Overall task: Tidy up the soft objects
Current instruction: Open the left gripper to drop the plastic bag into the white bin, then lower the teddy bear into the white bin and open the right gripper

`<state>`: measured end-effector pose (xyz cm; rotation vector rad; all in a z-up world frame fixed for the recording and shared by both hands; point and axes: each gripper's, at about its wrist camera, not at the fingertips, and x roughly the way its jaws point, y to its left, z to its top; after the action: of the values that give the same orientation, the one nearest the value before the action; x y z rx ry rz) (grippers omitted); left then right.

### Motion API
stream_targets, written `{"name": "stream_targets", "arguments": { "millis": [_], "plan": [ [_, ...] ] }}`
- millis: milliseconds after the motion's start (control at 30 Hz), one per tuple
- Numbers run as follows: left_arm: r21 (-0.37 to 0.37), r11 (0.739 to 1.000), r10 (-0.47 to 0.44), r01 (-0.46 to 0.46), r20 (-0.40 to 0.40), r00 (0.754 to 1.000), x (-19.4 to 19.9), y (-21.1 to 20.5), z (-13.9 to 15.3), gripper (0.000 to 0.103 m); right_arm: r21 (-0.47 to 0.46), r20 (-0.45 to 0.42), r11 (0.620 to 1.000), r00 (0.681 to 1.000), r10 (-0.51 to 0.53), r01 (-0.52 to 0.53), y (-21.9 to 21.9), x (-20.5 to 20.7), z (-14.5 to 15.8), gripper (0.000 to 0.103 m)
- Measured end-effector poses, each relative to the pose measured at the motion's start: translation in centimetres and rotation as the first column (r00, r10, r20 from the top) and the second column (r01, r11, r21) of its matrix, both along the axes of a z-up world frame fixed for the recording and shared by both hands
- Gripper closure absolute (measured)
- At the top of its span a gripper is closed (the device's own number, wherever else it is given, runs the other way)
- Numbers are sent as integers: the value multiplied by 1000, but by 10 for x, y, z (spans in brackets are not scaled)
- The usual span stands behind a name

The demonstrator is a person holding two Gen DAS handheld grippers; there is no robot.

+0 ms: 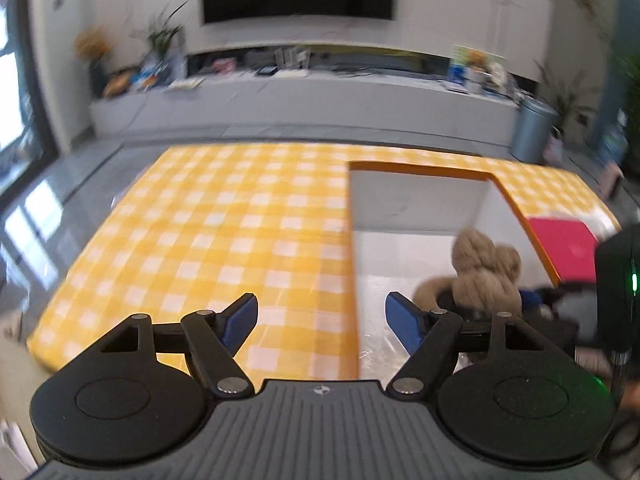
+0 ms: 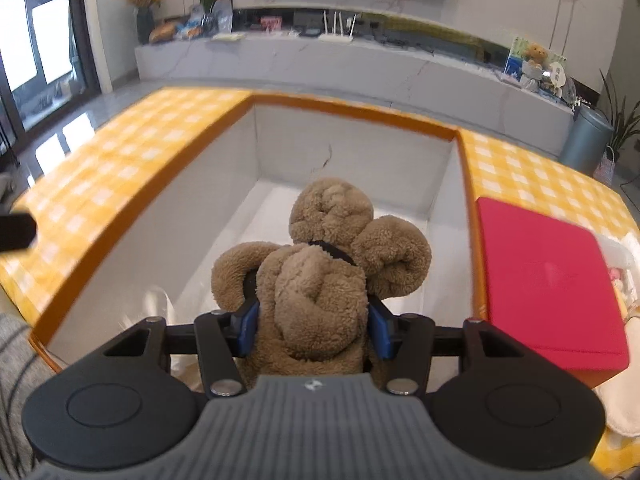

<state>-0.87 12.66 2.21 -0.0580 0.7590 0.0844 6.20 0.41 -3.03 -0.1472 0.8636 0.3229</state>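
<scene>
A brown plush toy (image 2: 320, 264) is clamped between the blue pads of my right gripper (image 2: 314, 326), held over the inside of a white box with an orange rim (image 2: 352, 110). The same toy (image 1: 486, 270) shows in the left wrist view, over the box (image 1: 416, 170), with the right gripper's black body (image 1: 616, 292) beside it. My left gripper (image 1: 320, 320) is open and empty, above the yellow checked tablecloth (image 1: 224, 232) at the box's left wall.
A red flat box (image 2: 544, 280) lies on the table right of the white box, with white soft items (image 2: 624, 400) at its right. A TV console (image 2: 344, 64) and a grey bin (image 2: 586, 140) stand beyond the table.
</scene>
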Motion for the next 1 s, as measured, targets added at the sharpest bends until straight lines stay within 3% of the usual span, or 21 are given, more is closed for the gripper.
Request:
{"name": "stream_targets", "arguments": {
  "millis": [233, 567, 600, 633, 800, 1000],
  "plan": [
    [-70, 995, 68, -70, -33, 997, 2, 22, -4, 17, -39, -69, 999, 997, 35, -38, 5, 1, -10, 49],
    [-55, 998, 38, -38, -14, 999, 0, 11, -1, 17, -63, -110, 997, 993, 42, -49, 9, 1, -15, 43],
    [-51, 998, 37, -37, -11, 999, 0, 10, -1, 17, -67, -107, 996, 993, 42, -50, 9, 0, -14, 40],
    [-47, 998, 37, -37, -4, 999, -1, 9, -1, 17, -73, -99, 996, 994, 45, -52, 10, -1, -12, 31],
    [-34, 999, 43, -42, 27, 999, -3, 6, 2, 17, -117, -56, 991, 997, 51, -58, 16, -6, -4, 13],
    [-44, 997, 63, -61, 35, 997, -2, 8, 3, 17, -59, -11, 997, 999, 46, -46, 6, -9, 11, 8]
  ]
}}
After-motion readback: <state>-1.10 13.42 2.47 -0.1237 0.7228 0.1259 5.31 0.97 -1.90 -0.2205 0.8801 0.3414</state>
